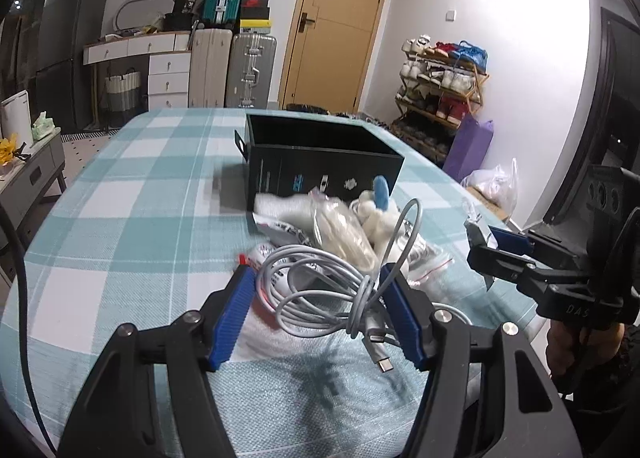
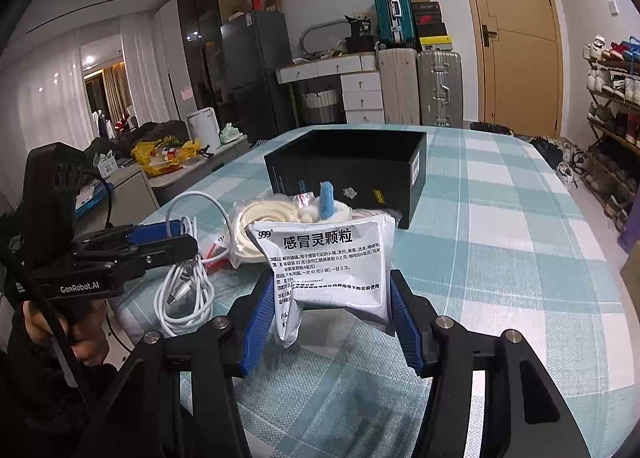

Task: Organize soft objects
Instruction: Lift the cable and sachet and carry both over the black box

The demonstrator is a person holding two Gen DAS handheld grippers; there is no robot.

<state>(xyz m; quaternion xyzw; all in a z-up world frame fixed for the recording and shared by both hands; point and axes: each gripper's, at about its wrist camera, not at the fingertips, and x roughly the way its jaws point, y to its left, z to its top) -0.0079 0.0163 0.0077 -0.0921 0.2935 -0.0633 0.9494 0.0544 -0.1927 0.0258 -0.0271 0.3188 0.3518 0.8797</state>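
My left gripper (image 1: pixel 316 274) is shut on a coiled white charging cable (image 1: pixel 312 290), held just above the checked cloth with its shadow beneath. In the right wrist view the same cable (image 2: pixel 188 294) hangs under the left gripper (image 2: pixel 188 236). The right gripper (image 2: pixel 330 278) is shut on a white medicine sachet (image 2: pixel 324 258) with black print, held upright. Beyond both lies a pile: a bagged white rope (image 1: pixel 344 230), a white plush toy with a blue part (image 1: pixel 380 194) and small zip bags. An open black box (image 1: pixel 320 174) (image 2: pixel 348 170) stands right behind the pile.
The table (image 1: pixel 132 186) wears a teal and white checked cloth. The right gripper (image 1: pixel 492 246) and a hand reach in from the right of the left wrist view. Suitcases (image 1: pixel 232 70), a door, a shoe rack (image 1: pixel 440 90) and a low cabinet (image 1: pixel 32 174) ring the table.
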